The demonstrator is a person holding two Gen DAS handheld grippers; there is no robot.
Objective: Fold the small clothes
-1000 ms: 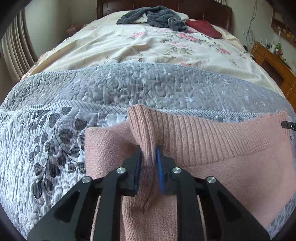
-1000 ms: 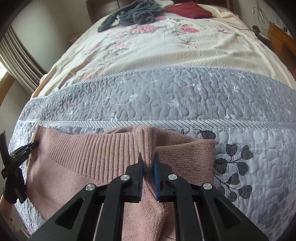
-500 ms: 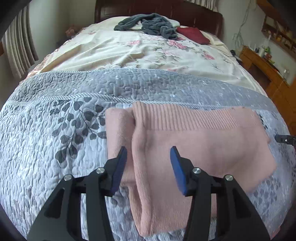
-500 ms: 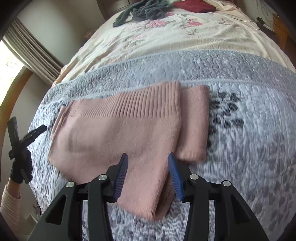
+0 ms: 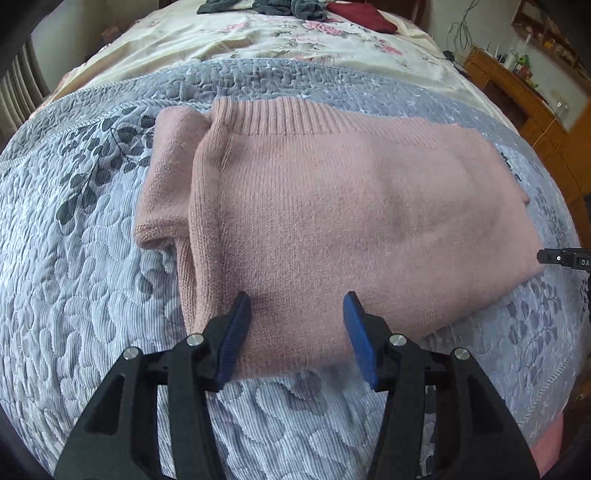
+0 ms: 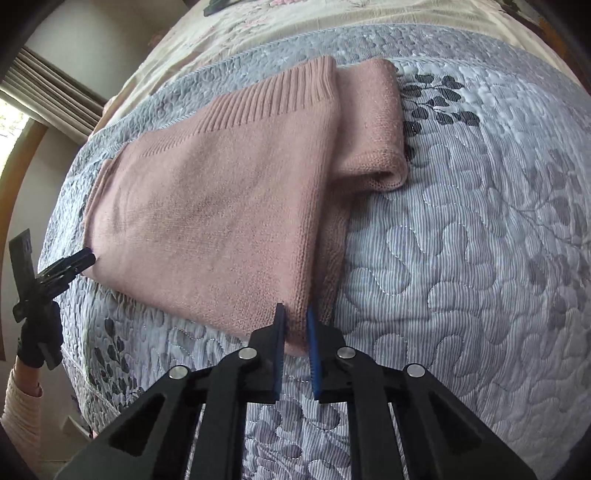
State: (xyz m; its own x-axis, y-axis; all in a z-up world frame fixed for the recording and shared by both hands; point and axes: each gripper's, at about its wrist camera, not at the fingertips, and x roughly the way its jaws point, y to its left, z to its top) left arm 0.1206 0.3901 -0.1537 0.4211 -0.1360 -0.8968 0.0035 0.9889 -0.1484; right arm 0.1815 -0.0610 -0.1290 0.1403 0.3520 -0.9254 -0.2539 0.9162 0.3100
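A pink knit sweater (image 5: 332, 206) lies folded flat on the grey quilted bedspread (image 5: 92, 295), ribbed hem at the far side and a sleeve fold sticking out on the left. My left gripper (image 5: 297, 312) is open, its blue pads straddling the sweater's near edge. In the right wrist view the same sweater (image 6: 207, 206) fills the left half, and my right gripper (image 6: 295, 323) is shut on its near right corner. The left gripper (image 6: 70, 264), held by a gloved hand (image 6: 37, 339), shows at the sweater's left corner. The right gripper's tip (image 5: 561, 256) peeks in at the sweater's right end.
Beyond the quilt (image 6: 480, 258) a cream floral sheet (image 5: 258, 40) carries dark clothes (image 5: 295, 5) and a red item (image 5: 362, 18) by the headboard. Wooden furniture (image 5: 524, 96) stands right of the bed. Curtains (image 6: 55, 85) hang at the left.
Both grippers held the raised hem a second ago, then let go and drew back as the sweater settled flat. Since then the right gripper has shut on the near right corner; the left stays open.
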